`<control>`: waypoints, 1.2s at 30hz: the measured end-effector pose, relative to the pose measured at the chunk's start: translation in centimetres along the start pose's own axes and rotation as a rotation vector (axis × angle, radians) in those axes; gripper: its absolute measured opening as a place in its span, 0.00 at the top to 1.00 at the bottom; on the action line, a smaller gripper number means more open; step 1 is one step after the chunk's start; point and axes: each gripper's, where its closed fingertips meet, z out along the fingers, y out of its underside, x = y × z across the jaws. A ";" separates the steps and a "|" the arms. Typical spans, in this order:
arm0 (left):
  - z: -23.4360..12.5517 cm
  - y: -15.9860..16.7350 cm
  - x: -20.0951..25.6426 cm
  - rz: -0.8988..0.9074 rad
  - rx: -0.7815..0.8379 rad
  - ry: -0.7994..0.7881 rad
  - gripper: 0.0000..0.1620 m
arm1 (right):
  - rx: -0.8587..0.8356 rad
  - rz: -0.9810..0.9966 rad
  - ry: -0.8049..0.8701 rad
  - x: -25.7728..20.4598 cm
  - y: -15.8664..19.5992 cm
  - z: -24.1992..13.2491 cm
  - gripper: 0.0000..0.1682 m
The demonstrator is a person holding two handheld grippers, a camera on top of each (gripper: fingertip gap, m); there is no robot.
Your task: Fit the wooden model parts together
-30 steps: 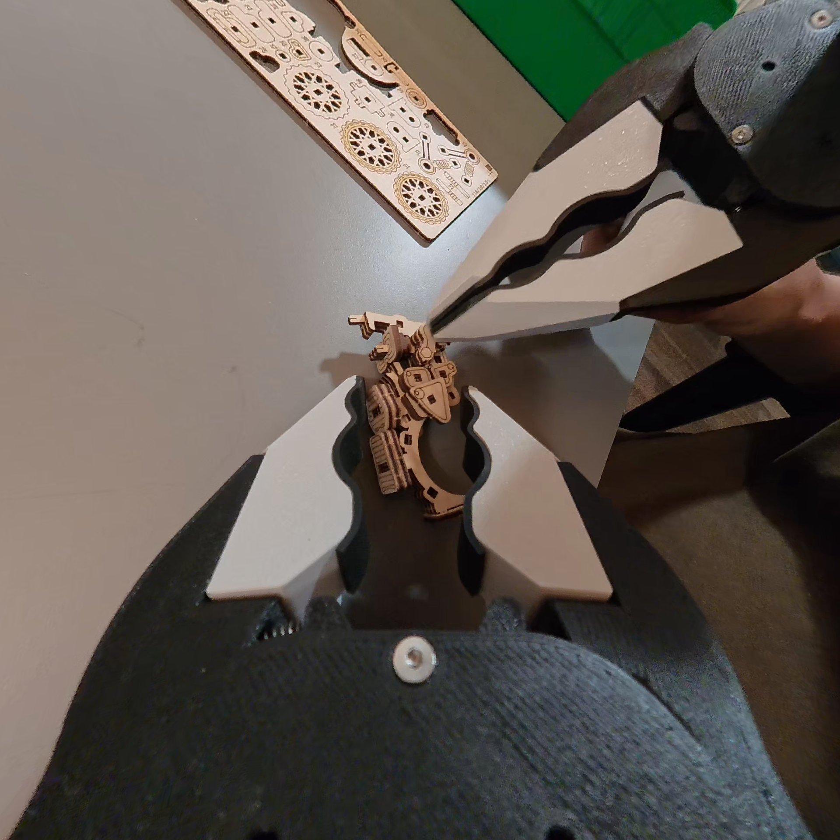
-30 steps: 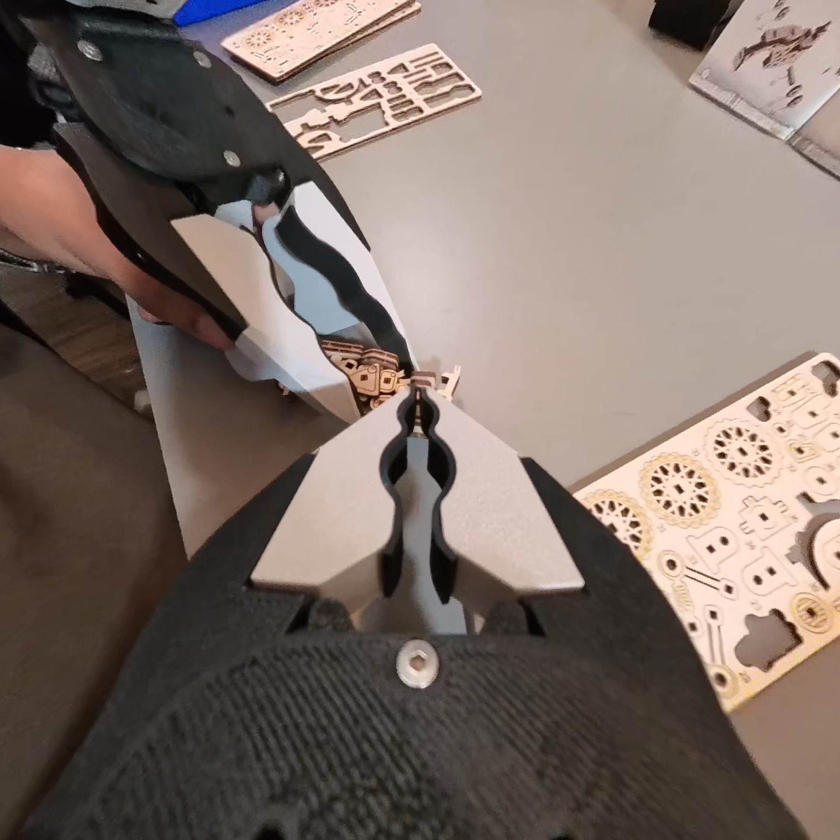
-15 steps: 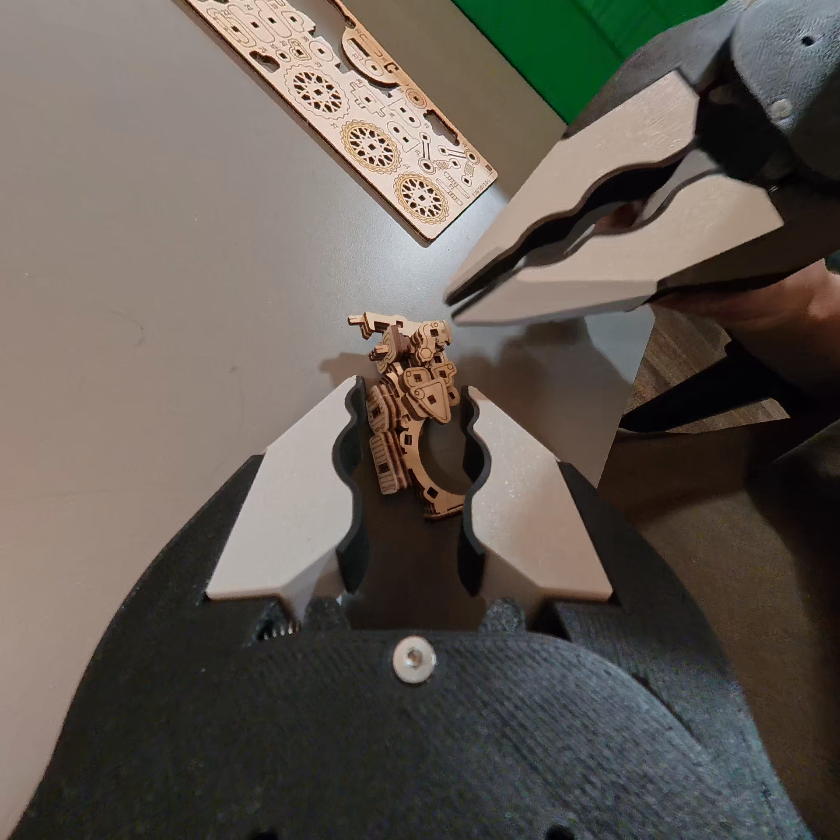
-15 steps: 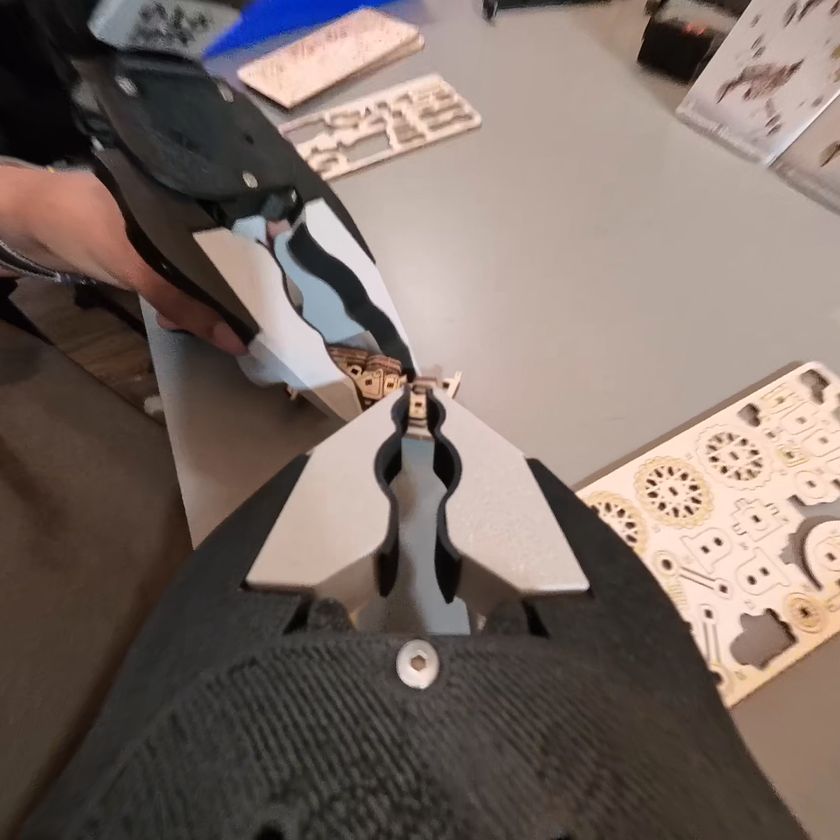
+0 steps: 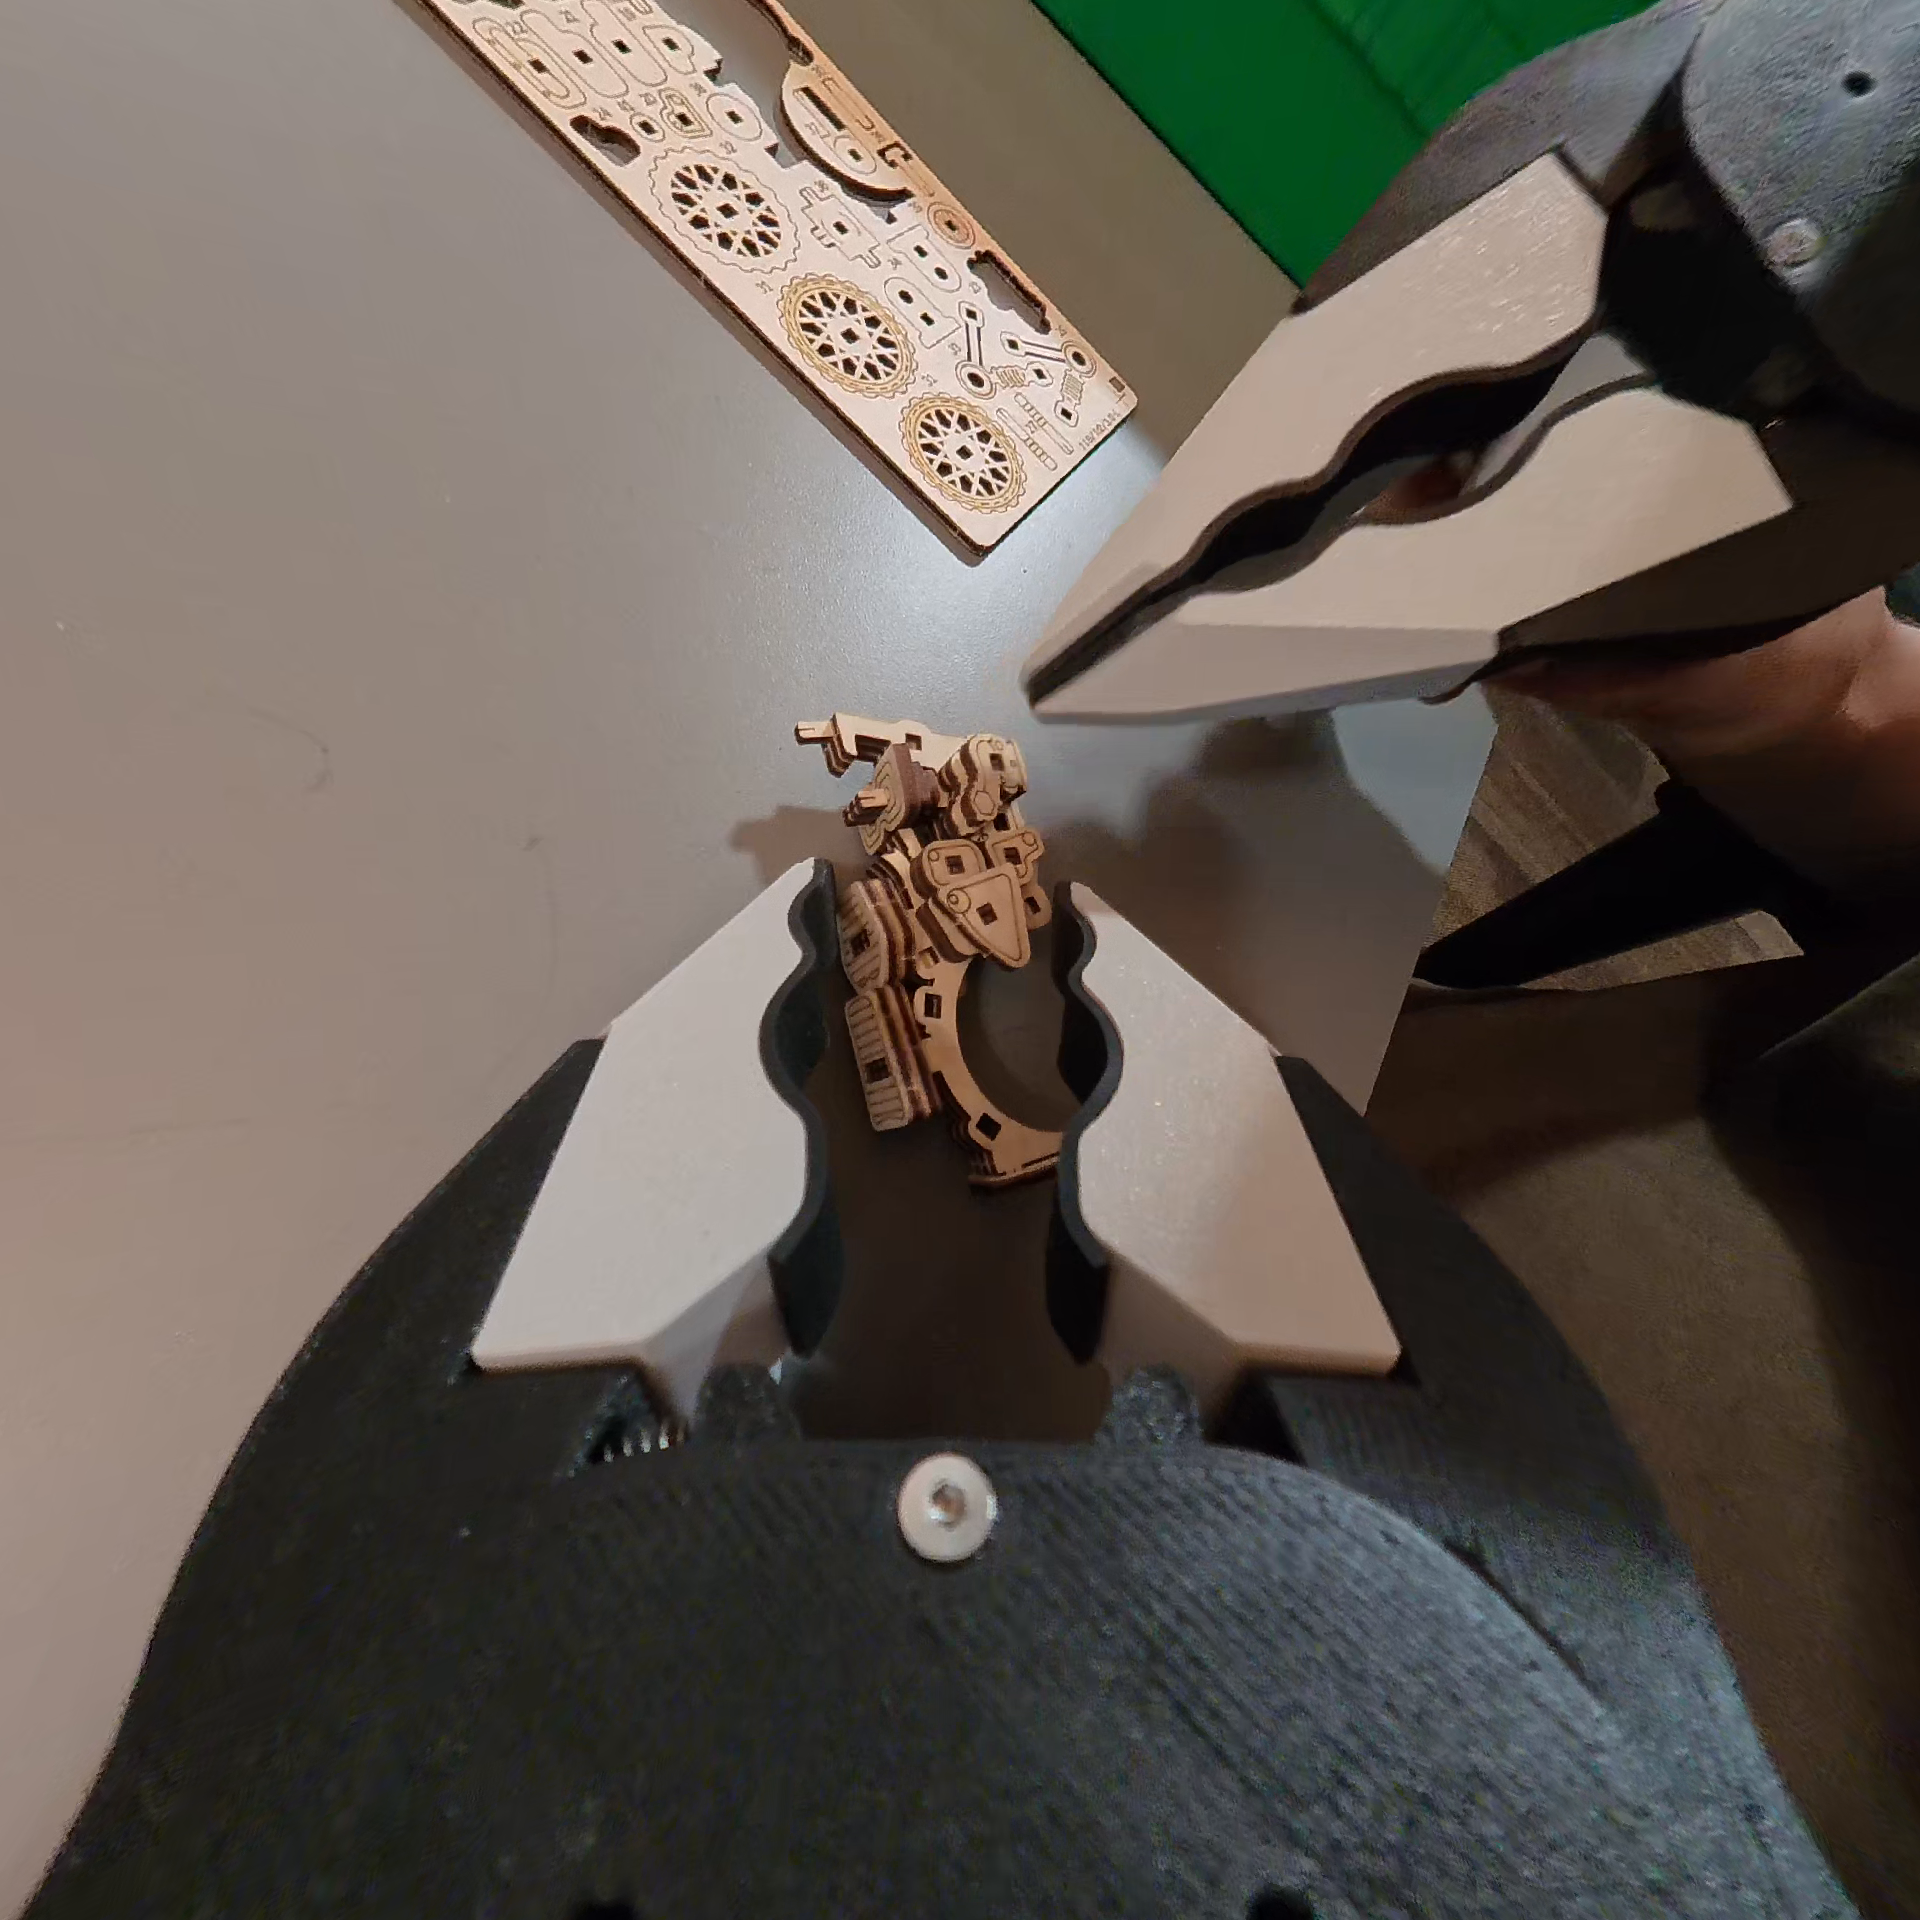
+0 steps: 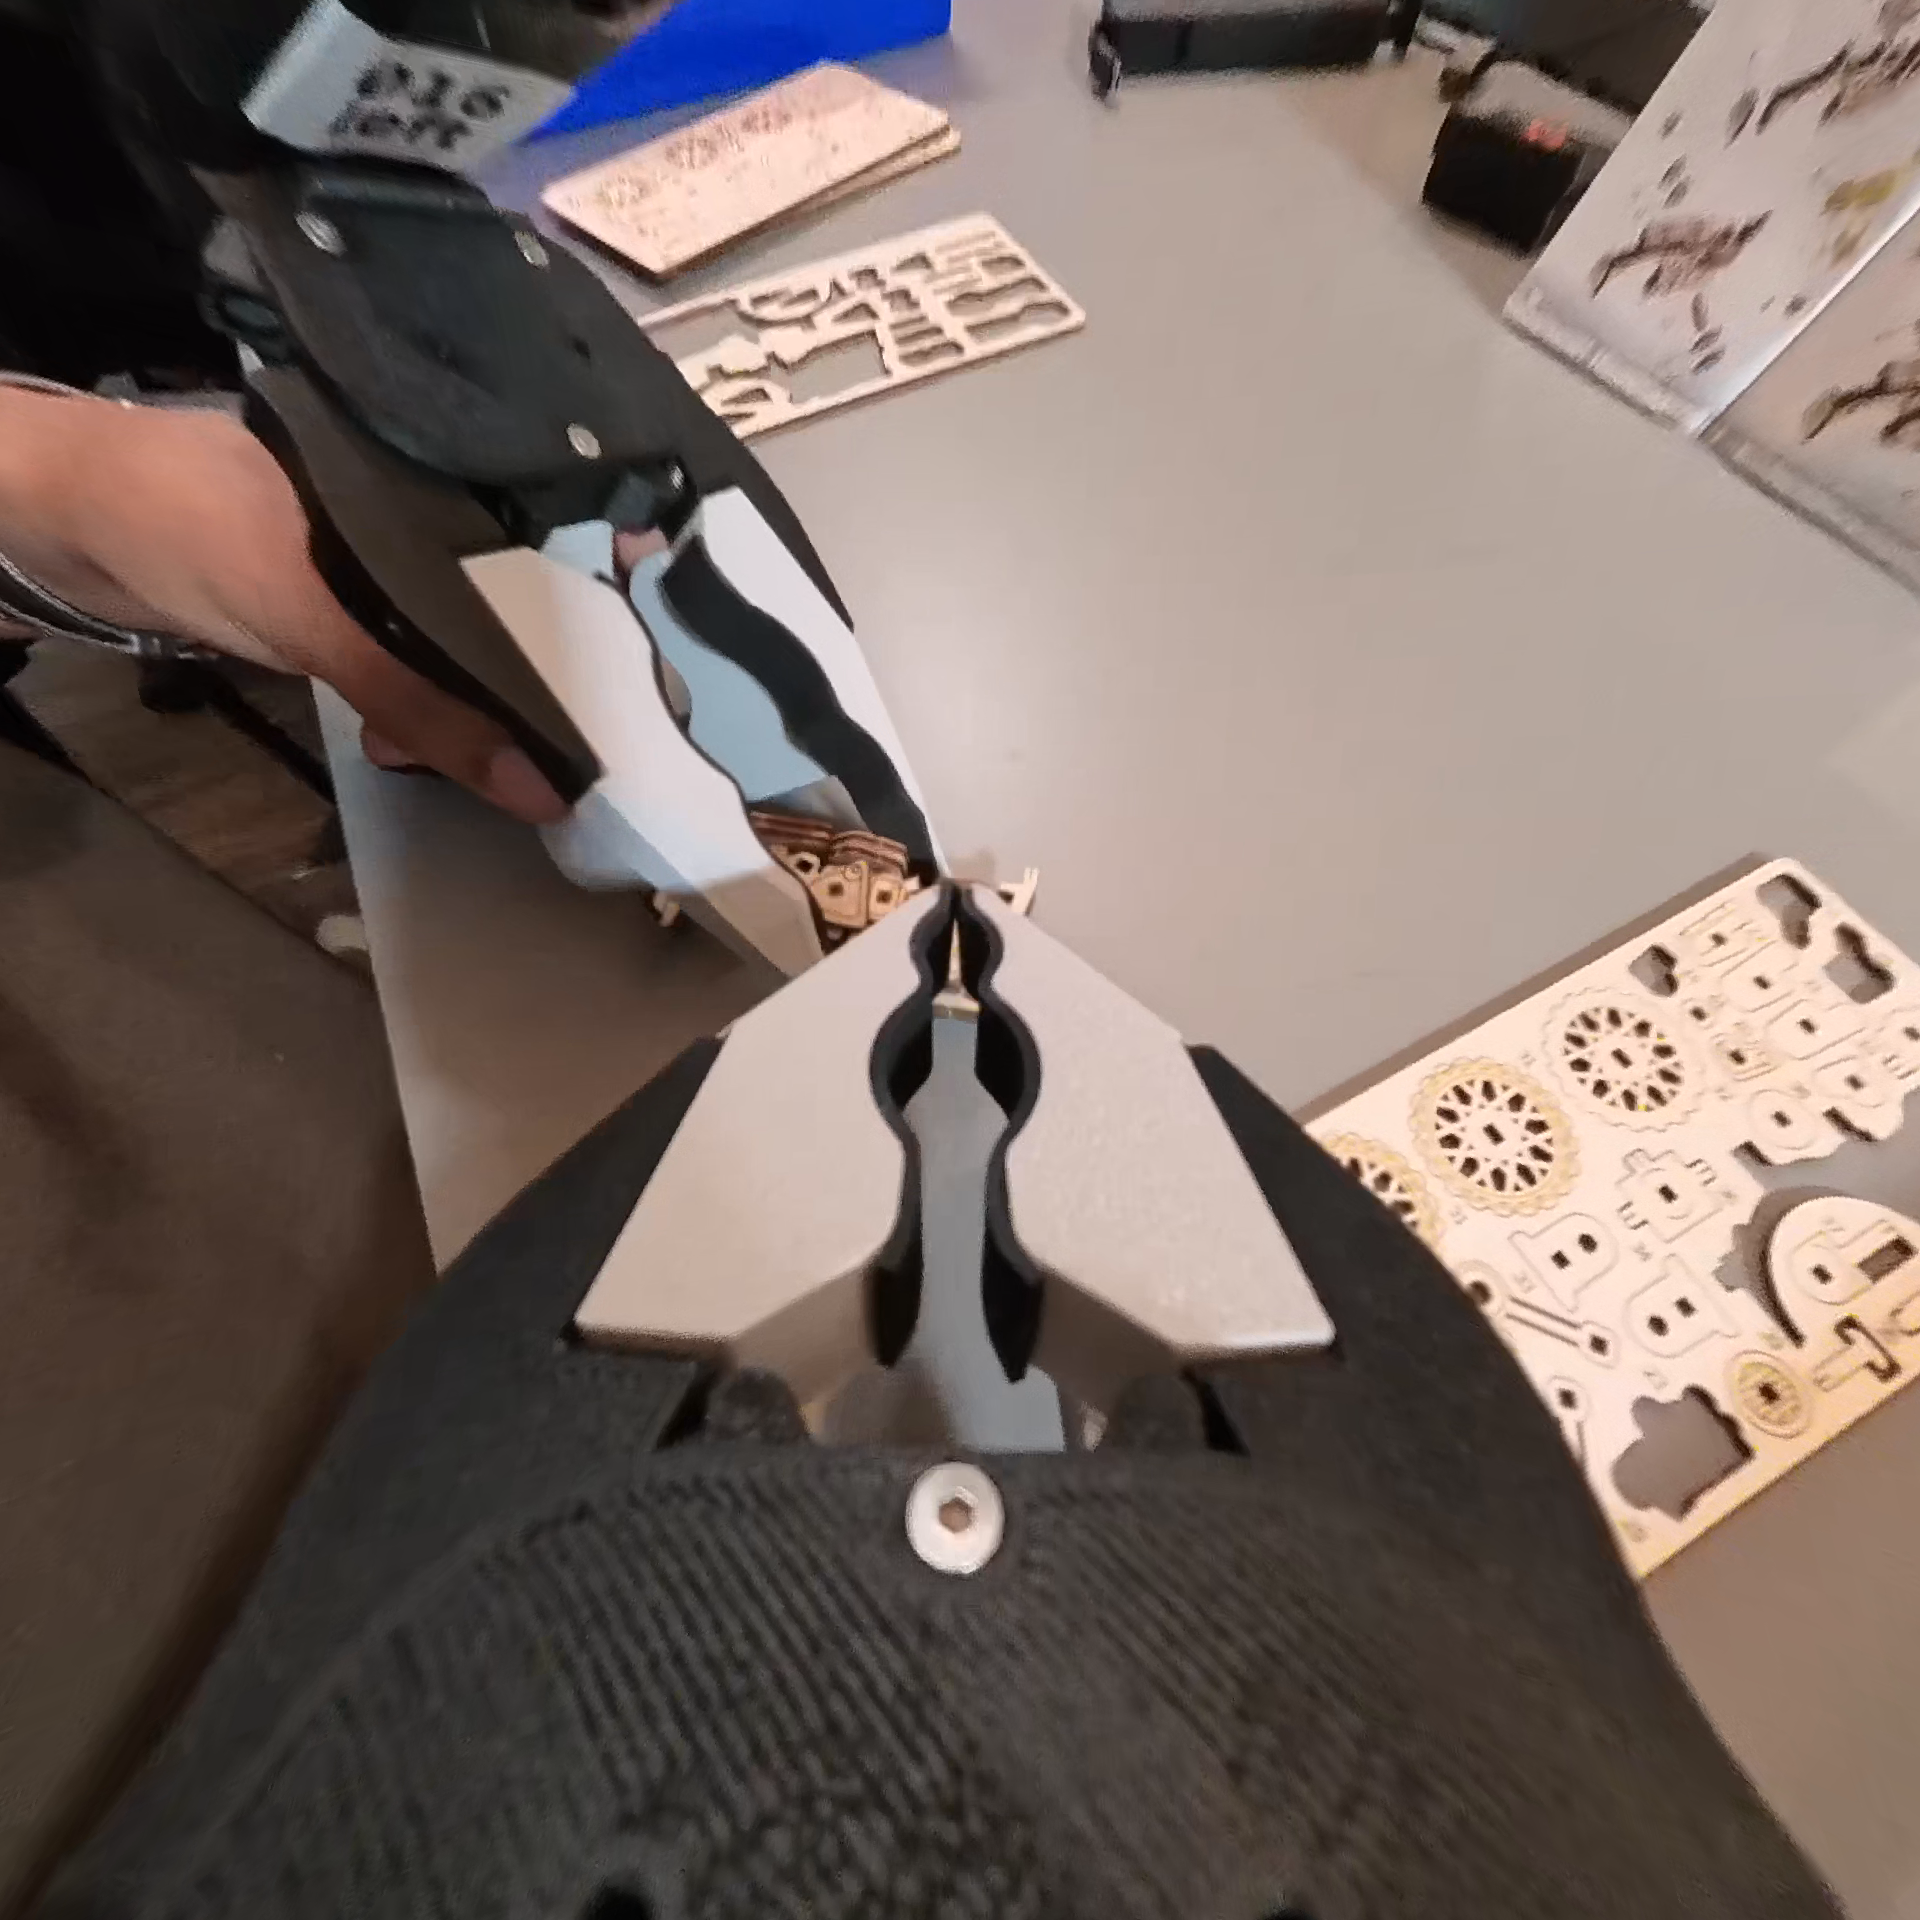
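A small, partly built wooden model (image 5: pixel 940 935) sits upright between the fingers of my left gripper (image 5: pixel 945 883), which is shut on it just above the grey table. The model's top sticks out past the fingertips. My right gripper (image 5: pixel 1039 696) is shut with nothing visible in it, and hovers a little up and to the right of the model's top. In the right wrist view my right gripper (image 6: pixel 956 899) points at the model (image 6: pixel 852 894) held in the left gripper (image 6: pixel 842 862). A hand holds the left gripper.
A laser-cut parts sheet (image 5: pixel 831 260) lies on the table beyond the model; it also shows in the right wrist view (image 6: pixel 1662 1195). Farther off are another punched sheet (image 6: pixel 862 322), a stack of sheets (image 6: pixel 748 166), a printed booklet (image 6: pixel 1714 208) and a black box (image 6: pixel 1507 177). The table edge (image 5: pixel 1403 987) runs close on the right. The tips of one gripper are about 4 cm away from the tips of the other.
My right gripper, whose tips touched the model's top a second ago, has drawn back up and to the right. The left gripper and model have stayed still.
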 end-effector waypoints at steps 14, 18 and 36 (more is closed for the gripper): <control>0.0 0.0 0.0 -0.001 0.001 0.001 0.75 | -0.048 0.031 -0.041 -0.5 1.1 1.1 0.96; 0.0 0.0 0.0 -0.001 0.001 0.001 0.75 | -0.006 -0.002 -0.015 -0.4 0.1 0.5 0.99; -0.1 0.0 0.0 -0.002 0.001 0.001 0.75 | 0.030 -0.022 0.000 -0.3 -0.6 0.0 1.00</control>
